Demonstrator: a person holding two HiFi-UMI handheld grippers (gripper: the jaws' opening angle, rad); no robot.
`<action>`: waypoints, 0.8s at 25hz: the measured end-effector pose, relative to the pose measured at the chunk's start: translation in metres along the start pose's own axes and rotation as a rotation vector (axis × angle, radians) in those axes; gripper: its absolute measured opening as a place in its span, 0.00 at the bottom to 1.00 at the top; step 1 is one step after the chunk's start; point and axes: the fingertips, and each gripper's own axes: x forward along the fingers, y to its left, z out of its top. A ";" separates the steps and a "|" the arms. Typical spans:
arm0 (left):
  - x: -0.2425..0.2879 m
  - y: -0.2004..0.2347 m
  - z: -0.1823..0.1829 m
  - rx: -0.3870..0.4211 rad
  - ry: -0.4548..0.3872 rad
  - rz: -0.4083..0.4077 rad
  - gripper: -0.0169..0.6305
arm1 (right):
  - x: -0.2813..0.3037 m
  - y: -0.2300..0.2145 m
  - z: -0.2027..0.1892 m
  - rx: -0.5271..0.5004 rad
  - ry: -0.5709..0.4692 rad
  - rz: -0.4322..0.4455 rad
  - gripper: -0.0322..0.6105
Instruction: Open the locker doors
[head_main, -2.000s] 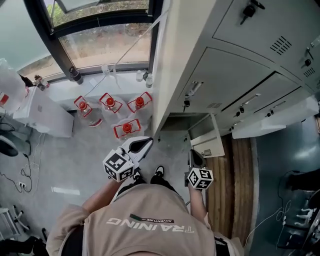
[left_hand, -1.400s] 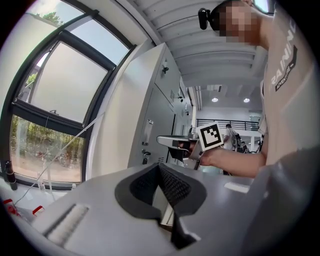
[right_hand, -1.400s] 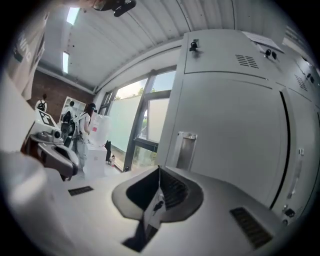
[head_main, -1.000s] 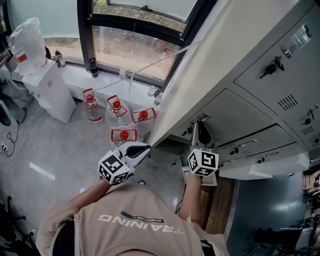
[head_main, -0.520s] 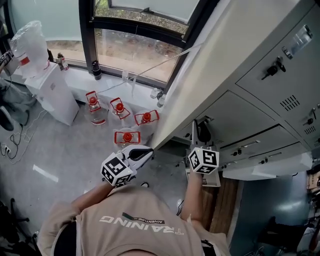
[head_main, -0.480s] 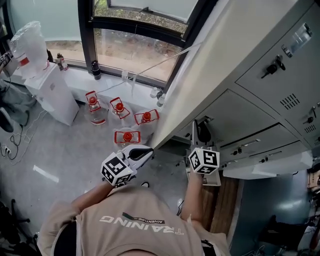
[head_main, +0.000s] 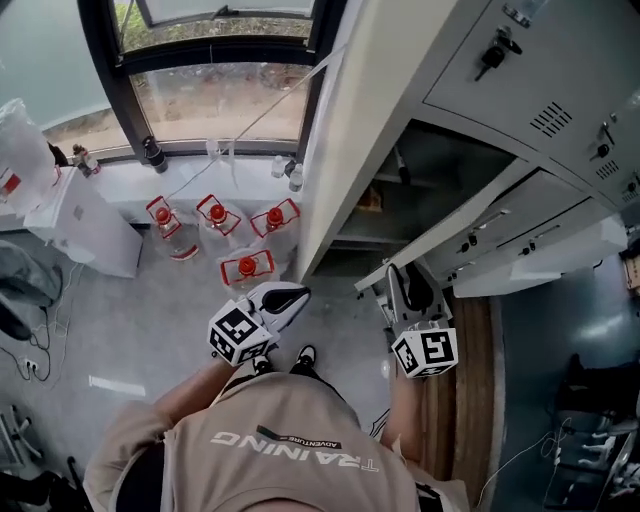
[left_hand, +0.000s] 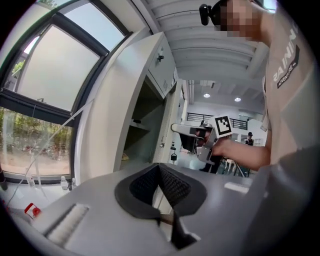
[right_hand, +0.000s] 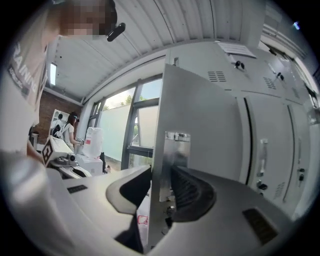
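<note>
The grey locker bank (head_main: 520, 80) fills the right of the head view. One middle door (head_main: 455, 232) stands swung out, showing a dark compartment (head_main: 395, 195) with a shelf. My right gripper (head_main: 402, 285) is shut on that door's free edge. In the right gripper view the door (right_hand: 200, 120) runs between the jaws, its metal latch plate (right_hand: 173, 155) right at the pads. My left gripper (head_main: 283, 297) hangs by the locker's side wall, shut with nothing in it. The left gripper view shows its pads (left_hand: 172, 187) meeting and the open compartment (left_hand: 142, 135) beyond.
Several clear water bottles with red caps (head_main: 222, 215) stand on the floor below the window (head_main: 220, 90). A white dispenser (head_main: 85, 225) sits at the left. Further locker doors (head_main: 545, 255) stand open to the right, above a wooden floor strip (head_main: 470, 400).
The middle locker door has swung from shut to wide open. My right gripper has drawn back toward the person with the door's edge. The left gripper has hardly moved.
</note>
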 end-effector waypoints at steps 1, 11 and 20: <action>0.005 -0.004 -0.002 -0.004 0.000 -0.022 0.04 | -0.013 -0.004 -0.001 0.008 0.005 -0.017 0.20; 0.070 -0.068 -0.009 0.016 0.014 -0.168 0.04 | -0.108 -0.050 -0.013 -0.025 0.009 -0.126 0.22; 0.126 -0.137 -0.011 0.023 -0.012 -0.013 0.04 | -0.150 -0.071 -0.022 -0.024 -0.063 0.112 0.20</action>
